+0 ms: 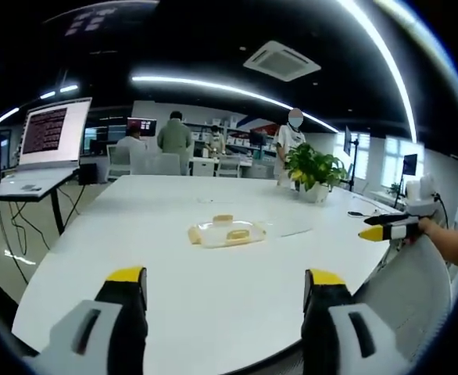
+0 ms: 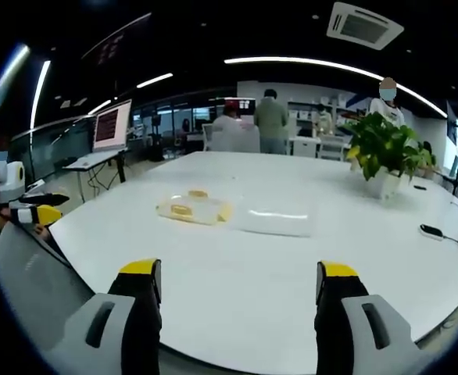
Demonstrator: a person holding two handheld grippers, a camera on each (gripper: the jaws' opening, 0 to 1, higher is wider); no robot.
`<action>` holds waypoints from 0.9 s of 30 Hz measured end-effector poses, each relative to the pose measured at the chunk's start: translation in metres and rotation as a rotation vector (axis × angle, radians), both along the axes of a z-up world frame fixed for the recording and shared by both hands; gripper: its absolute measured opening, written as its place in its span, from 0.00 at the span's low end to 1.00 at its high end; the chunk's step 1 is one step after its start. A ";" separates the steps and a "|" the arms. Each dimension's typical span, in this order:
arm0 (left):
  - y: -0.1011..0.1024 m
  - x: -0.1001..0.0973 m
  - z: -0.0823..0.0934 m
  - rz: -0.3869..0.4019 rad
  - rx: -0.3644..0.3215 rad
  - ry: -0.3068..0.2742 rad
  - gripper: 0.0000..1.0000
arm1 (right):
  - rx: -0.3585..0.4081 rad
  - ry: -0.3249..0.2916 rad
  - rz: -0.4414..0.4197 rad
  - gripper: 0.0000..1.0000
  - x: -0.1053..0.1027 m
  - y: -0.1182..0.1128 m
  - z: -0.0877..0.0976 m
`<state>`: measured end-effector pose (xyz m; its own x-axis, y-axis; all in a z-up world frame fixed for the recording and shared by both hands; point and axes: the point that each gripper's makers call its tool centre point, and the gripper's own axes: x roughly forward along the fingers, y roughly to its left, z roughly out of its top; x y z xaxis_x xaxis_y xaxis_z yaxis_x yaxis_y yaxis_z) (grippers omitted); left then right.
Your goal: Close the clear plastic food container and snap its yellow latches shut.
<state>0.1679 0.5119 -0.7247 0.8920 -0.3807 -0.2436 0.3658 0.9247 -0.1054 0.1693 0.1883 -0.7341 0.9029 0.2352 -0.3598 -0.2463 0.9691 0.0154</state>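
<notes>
Container [image 1: 223, 233] sits mid-tabletop [image 1: 174, 297] at twelve o'clock from both tongs, left [image 1: 224, 291] and right [image 2: 239, 283], jaws apart and empty; light, slippery clear plastic, probably best pressed at its yellow latches [image 1: 237, 233].

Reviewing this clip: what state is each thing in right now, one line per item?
Clear container: on the white table, untouched, yellow latches not snapped.
Clear lid: flat on the table beside the container, not on it.
Left gripper: open, holding nothing.
Right gripper: open, holding nothing.
Laptop: open, screen lit.
</notes>
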 end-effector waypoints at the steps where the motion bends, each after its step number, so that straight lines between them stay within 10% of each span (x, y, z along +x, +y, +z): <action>1: 0.000 0.000 0.000 0.002 -0.002 -0.002 0.79 | 0.001 0.000 0.001 0.79 0.000 0.000 0.000; 27: 0.002 0.000 0.002 0.025 -0.016 0.014 0.81 | 0.035 -0.015 0.015 0.76 -0.002 0.003 0.005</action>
<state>0.1683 0.5135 -0.7227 0.8979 -0.3621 -0.2502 0.3408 0.9317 -0.1255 0.1674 0.1913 -0.7288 0.9044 0.2608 -0.3378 -0.2609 0.9643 0.0458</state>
